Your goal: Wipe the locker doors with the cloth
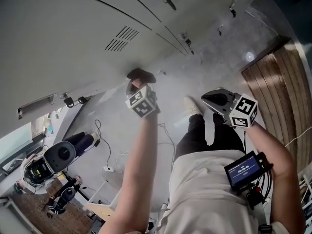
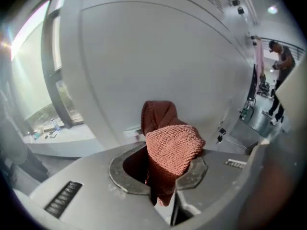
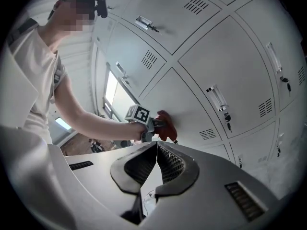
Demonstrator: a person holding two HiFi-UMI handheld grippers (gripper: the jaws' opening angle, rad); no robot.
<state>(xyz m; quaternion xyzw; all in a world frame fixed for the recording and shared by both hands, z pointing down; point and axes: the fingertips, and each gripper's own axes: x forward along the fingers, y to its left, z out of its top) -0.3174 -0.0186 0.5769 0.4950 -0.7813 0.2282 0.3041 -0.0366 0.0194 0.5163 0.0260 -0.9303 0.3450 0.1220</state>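
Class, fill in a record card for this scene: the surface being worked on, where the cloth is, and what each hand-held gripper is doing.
door: grey locker door, shut, with vent slots
cloth: reddish-brown, bunched, apparently against the door
left hand-held gripper: shut on cloth, held out at the door
right hand-held gripper: shut, empty, held back from the lockers
stage: cloth in wiping position on the door
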